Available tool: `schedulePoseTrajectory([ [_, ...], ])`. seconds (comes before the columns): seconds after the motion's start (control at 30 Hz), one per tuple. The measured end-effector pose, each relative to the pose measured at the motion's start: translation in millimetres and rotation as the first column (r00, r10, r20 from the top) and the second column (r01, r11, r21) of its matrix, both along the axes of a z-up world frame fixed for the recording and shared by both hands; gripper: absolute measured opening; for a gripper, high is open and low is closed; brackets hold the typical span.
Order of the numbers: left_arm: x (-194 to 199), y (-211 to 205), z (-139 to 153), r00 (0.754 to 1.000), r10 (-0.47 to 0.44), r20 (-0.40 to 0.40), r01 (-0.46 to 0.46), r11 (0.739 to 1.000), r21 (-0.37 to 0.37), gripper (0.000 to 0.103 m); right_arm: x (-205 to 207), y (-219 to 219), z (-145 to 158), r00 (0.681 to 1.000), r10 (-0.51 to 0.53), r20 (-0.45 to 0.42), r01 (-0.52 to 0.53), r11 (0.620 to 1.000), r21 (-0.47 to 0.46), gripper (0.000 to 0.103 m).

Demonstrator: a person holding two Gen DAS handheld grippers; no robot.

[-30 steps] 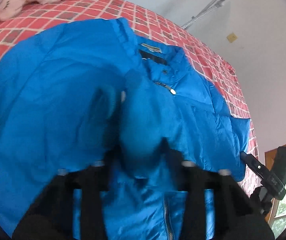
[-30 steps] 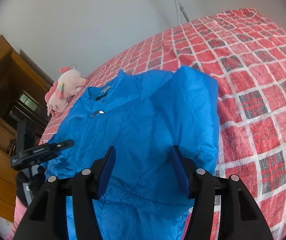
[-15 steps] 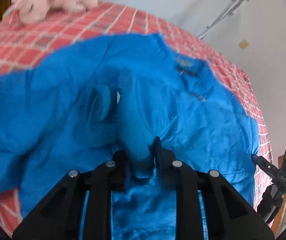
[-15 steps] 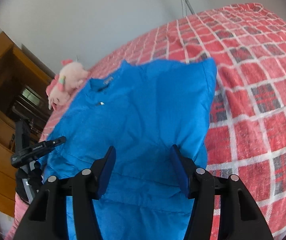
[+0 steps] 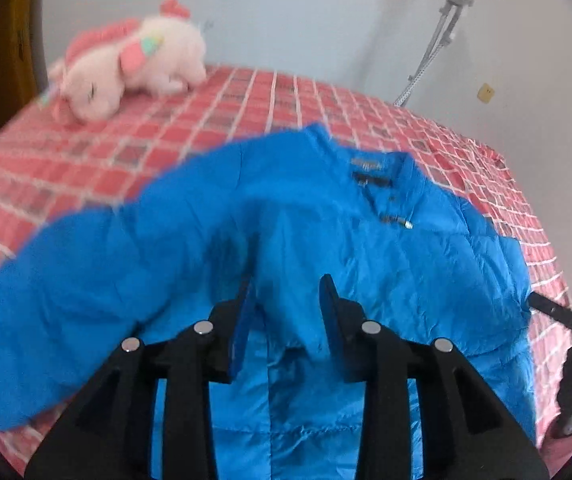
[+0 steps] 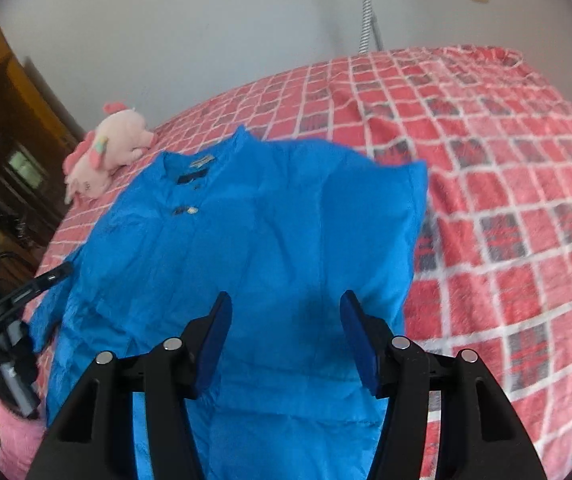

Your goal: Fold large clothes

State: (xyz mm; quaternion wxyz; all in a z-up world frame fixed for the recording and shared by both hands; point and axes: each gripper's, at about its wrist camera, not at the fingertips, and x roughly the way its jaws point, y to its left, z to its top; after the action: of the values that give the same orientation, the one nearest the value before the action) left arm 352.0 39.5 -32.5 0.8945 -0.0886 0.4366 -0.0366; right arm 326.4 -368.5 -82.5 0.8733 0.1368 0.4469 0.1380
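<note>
Blue jacket (image 5: 325, 240) lies below both grippers' parted fingers (image 6: 216, 332).

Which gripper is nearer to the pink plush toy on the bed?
Left. The left gripper hangs over the blue jacket on the side of the pink plush toy; the right gripper is over the jacket's far side.

Left gripper (image 5: 286, 304) jaws opening, empty; right gripper (image 6: 286, 320) wide apart, both angled downward.

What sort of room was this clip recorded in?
Most likely a bedroom in a home. A blue jacket is spread on a bed with a red checked blanket, a pink plush toy lies near the wall, and wooden furniture stands beside the bed.
</note>
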Motion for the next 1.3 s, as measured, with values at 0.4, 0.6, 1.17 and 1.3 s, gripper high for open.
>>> schedulePoseTrajectory([
  [0.4,31,-30,-53,0.996,-0.057,-0.072,0.066,0.990,0.123,0.033,24,26,-31,0.995,-0.056,-0.077,0.041,0.982,-0.186,0.057],
  [0.6,31,-27,-54,0.996,-0.053,-0.067,0.060,0.992,0.108,0.033,23,28,-35,0.996,-0.063,-0.064,0.050,0.980,-0.192,0.057],
  [1.17,-84,133,14,0.976,0.215,0.011,-0.214,0.960,0.179,0.063,-27,69,8,0.999,0.000,0.043,0.013,0.959,-0.281,0.059],
  [1.3,-134,224,13,0.906,0.423,0.006,-0.412,0.878,0.244,0.073,-29,78,5,0.999,0.012,0.036,-0.001,0.954,-0.300,0.061],
])
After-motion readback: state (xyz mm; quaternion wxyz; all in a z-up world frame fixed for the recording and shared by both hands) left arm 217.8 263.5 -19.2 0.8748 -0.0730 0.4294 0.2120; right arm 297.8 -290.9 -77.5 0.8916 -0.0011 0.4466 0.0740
